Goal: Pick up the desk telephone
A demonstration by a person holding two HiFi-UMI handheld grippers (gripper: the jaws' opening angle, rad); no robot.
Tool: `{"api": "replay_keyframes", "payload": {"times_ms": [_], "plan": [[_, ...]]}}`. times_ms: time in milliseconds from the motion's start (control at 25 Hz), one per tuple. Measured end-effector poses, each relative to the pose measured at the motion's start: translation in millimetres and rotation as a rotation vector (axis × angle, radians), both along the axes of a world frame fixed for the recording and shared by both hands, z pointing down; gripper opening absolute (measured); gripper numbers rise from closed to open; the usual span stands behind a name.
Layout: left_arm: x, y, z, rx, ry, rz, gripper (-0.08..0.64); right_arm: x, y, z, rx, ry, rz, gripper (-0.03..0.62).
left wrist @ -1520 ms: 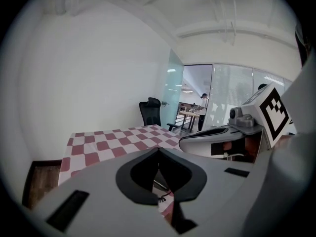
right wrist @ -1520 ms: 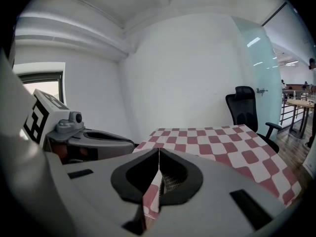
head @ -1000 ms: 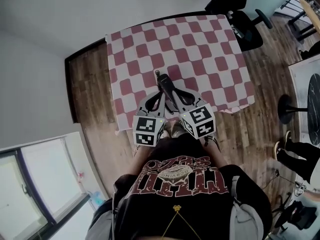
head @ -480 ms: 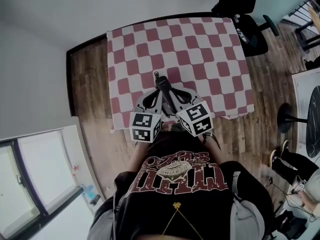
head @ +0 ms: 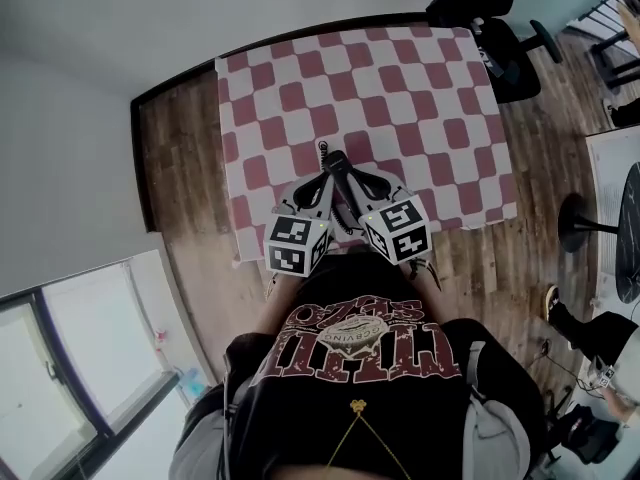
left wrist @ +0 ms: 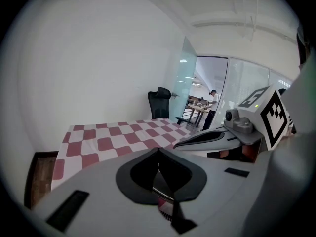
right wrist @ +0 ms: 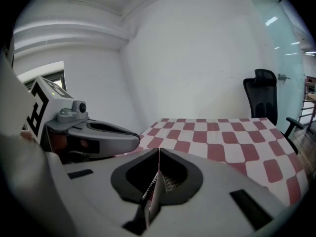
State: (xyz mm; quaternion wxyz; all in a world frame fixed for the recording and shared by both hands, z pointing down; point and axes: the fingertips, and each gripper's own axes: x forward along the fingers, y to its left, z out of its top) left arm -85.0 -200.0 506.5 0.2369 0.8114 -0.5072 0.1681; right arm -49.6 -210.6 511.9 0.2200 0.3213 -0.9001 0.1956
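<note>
No desk telephone shows in any view. The table (head: 400,88) has a red-and-white checked cloth with nothing standing on the part I see. Over its near edge I hold both grippers side by side, tips drawn together. My left gripper (head: 322,178) (left wrist: 158,152) has its jaws shut with nothing between them. My right gripper (head: 338,166) (right wrist: 158,149) is shut and empty as well. Each shows in the other's view: the right gripper's body (left wrist: 212,137) and the left gripper's body (right wrist: 98,132). A short coiled bit (head: 322,149) lies just past the tips; I cannot tell what it is.
A black office chair (head: 495,38) (right wrist: 264,95) stands at the table's far right corner. Wooden floor surrounds the table, with a white wall beyond and to the left. Another person's legs (head: 590,328) and a second table (head: 620,198) are at the right edge.
Both grippers have sunk a little together over the table's near edge, still side by side. Their jaws stay shut.
</note>
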Motion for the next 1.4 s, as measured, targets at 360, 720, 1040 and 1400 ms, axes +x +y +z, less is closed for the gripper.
{"api": "replay_keyframes", "payload": {"times_ms": [360,720,1040,1400], "plan": [[-5,-7,13,-0.045,0.011,0.091,0.008,-3,1,42,-0.075,0.096,0.054,0.020],[-18,0,25,-0.076,0.021,0.109,0.008,-9,5,68,-0.104,0.161,0.044,0.023],[-31,9,30,-0.095,0.025,0.095,0.008,-8,8,88,-0.119,0.242,0.058,0.189],[-45,16,32,-0.107,0.023,0.069,0.008,-11,10,111,-0.172,0.287,0.045,0.291]]}}
